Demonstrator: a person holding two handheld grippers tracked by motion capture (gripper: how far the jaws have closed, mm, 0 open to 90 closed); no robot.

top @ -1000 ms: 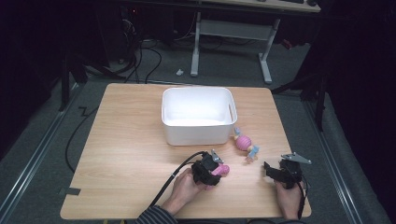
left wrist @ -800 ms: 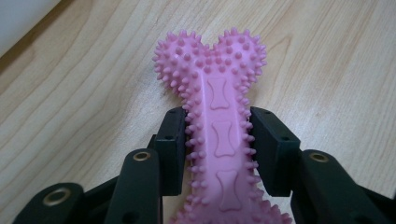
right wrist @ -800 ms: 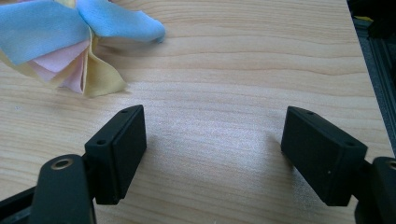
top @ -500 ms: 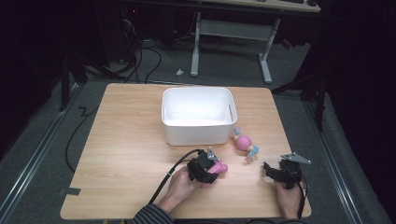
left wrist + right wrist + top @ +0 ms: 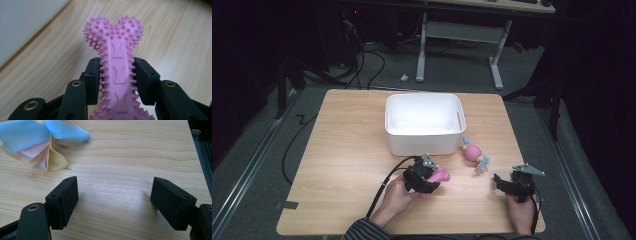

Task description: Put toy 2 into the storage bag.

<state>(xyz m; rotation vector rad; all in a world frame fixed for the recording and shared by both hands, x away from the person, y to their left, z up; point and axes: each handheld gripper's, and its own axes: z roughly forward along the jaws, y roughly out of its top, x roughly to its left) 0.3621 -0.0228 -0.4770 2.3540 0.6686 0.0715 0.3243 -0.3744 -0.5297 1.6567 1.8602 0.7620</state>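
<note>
A pink spiky rubber bone toy [image 5: 117, 50] is clamped lengthwise between the two pads of my left gripper [image 5: 117, 75], its heart-shaped end sticking out past them. In the high view my left gripper [image 5: 433, 181] holds the pink bone toy [image 5: 442, 175] just above the table, in front of the white bin [image 5: 424, 142]. My right gripper [image 5: 499, 181] rests near the table's front right, and in its own view the right gripper [image 5: 115, 200] is open over bare wood.
A pink ball toy with blue and yellow cloth tails [image 5: 473, 152] lies right of the bin's front corner; the cloth tails [image 5: 37, 142] reach close to my right gripper's left pad. The bin wall [image 5: 22, 22] stands close by on the left. The table edge [image 5: 197, 157] is near.
My left gripper has lifted a little and shifted left and toward the bin, carrying the pink bone toy. My right gripper has stayed where it was.
</note>
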